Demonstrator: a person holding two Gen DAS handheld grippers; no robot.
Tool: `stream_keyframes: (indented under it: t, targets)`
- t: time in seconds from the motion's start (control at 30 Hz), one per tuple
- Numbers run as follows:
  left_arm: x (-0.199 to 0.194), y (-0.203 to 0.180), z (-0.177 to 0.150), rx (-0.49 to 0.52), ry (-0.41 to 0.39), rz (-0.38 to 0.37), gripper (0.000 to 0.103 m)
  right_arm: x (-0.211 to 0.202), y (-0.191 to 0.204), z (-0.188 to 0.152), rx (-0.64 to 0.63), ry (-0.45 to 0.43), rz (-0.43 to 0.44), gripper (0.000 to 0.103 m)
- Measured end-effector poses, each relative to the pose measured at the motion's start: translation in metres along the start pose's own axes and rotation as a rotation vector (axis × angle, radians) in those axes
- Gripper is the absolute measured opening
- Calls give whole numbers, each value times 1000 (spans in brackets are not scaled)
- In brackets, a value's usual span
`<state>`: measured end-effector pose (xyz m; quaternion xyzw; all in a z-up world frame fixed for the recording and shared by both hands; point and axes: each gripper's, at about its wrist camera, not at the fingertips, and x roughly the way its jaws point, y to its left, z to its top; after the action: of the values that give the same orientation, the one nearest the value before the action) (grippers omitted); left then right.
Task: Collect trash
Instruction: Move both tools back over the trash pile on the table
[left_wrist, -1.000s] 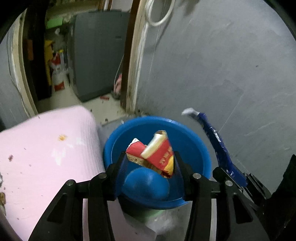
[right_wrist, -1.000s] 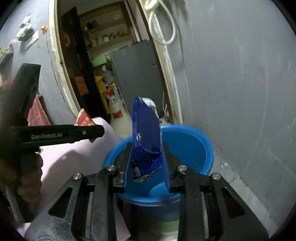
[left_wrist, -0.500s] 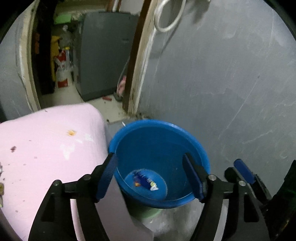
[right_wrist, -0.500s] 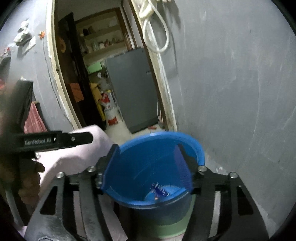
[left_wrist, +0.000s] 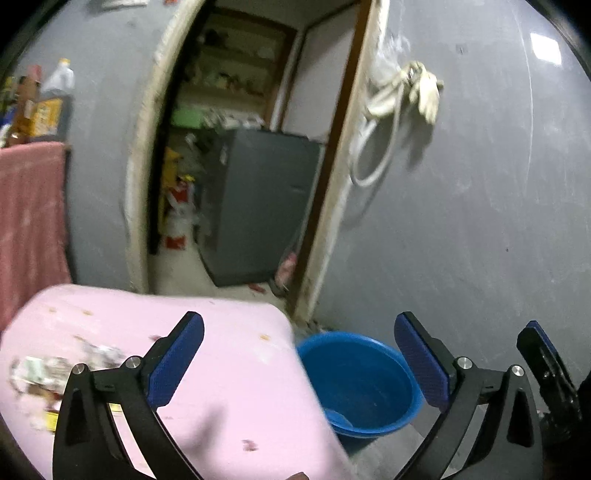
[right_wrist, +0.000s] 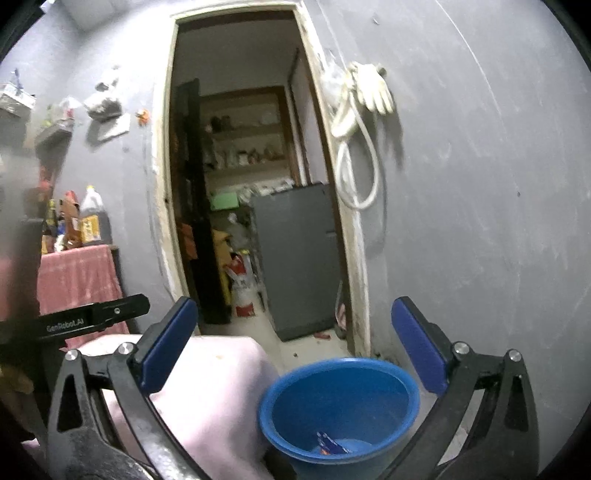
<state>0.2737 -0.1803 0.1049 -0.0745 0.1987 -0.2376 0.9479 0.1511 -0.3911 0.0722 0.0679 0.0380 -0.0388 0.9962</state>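
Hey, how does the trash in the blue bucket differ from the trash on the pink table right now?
The wrapper in the bucket is blue and lies alone at the bottom; the scraps on the table are pale with yellow bits and scattered in a pile. The wrapper is collected; the scraps are not. Neither is gripped: the left tool and right tool are open.

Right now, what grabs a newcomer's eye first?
The bright blue bucket on the floor by the grey wall, a blue wrapper at its bottom. Beside it, the pink table with litter at its left end. Both tools, left and right, are open and empty.
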Motion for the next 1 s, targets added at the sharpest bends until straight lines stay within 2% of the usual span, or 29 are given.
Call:
stream_keyframes:
  t: [0.17,0.4,0.57,0.83,1.0]
  targets:
    - [-47,27,6,-4,-73,62,101,-8,36,11,-16,-36,54,103]
    - [-100,53,-11,17,-138,165,101,-15,84,10,-18,-55,134,103]
    - [-134,79,-27,5,-174,247,101,-11,117,2,-13,-31,196,103]
    - [-163,122,-56,-6,-207,380,101,-2,160,-16,-46,16,283,103]
    - [-162,149,-75,-16,-163,423,101,13,180,-31,-76,65,322,103]
